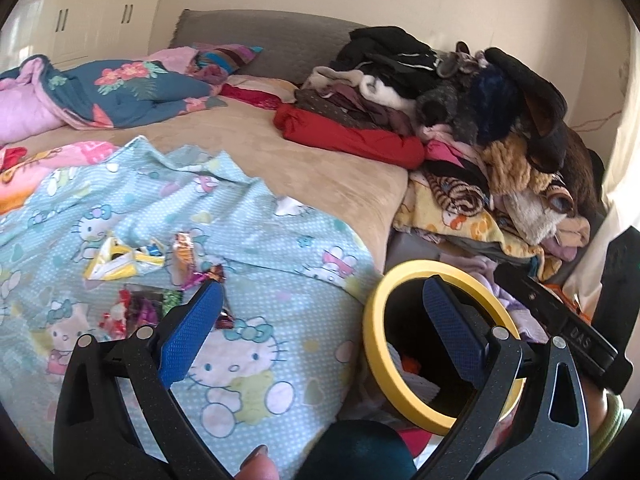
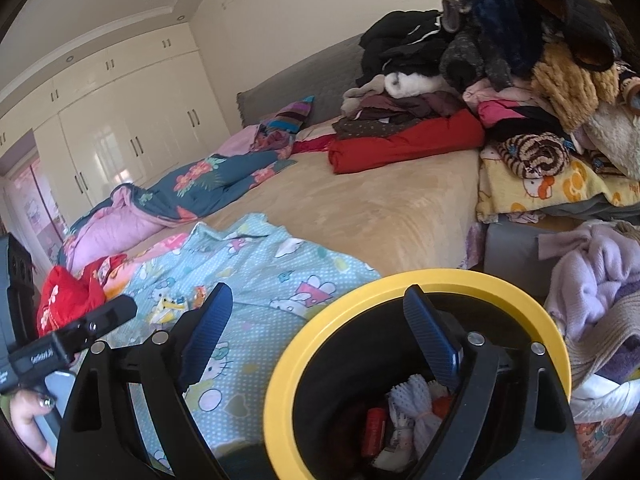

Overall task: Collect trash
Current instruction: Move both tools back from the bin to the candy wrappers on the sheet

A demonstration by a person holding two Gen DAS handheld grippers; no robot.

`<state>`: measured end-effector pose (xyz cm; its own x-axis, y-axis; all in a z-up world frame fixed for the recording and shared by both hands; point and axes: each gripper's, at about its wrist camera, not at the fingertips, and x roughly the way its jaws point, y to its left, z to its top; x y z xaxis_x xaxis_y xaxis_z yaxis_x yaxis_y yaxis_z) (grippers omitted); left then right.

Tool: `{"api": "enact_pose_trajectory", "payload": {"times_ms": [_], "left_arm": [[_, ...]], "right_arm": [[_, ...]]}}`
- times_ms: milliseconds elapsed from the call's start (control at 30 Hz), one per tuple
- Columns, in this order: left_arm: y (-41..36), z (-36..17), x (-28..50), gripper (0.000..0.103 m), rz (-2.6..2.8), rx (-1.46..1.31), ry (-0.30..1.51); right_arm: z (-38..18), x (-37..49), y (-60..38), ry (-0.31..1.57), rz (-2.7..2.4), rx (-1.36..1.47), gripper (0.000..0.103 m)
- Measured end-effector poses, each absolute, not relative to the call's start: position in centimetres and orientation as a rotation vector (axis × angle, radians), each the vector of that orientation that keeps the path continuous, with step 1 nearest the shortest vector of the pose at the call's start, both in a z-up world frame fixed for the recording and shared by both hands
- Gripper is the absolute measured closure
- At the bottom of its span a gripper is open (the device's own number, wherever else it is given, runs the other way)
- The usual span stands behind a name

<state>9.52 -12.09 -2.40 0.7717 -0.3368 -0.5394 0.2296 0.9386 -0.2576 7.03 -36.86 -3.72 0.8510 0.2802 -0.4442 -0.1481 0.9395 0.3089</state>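
Several crumpled snack wrappers [image 1: 160,276] lie on a light blue cartoon-cat blanket [image 1: 280,360] on the bed. My left gripper [image 1: 324,300] is open and empty, its left finger just right of the wrappers. A black bin with a yellow rim [image 1: 374,340] stands beside the bed, under the left gripper's right finger. In the right wrist view the bin rim [image 2: 280,380] is close below my right gripper [image 2: 320,312], which is open and empty. Trash [image 2: 404,416] lies inside the bin. The wrappers [image 2: 172,306] show small at the left.
A tall pile of clothes [image 1: 460,120] fills the bed's right side. A floral quilt [image 1: 120,92] and pillows lie at the head. Beige sheet [image 2: 360,208] spans the middle. A lilac garment [image 2: 592,280] lies right of the bin. White wardrobes [image 2: 120,140] stand behind.
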Motion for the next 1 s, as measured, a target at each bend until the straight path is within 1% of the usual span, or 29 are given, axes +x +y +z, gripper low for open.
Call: {"api": "enact_pose_trajectory", "payload": {"times_ms": [1000], "left_arm": [[-3.0,-2.6,11.0,0.011,-0.140,-0.308,0.585]], "right_arm": [[-3.8,8.5,-25.9,0.585,0.424,0.114,0.017]]}}
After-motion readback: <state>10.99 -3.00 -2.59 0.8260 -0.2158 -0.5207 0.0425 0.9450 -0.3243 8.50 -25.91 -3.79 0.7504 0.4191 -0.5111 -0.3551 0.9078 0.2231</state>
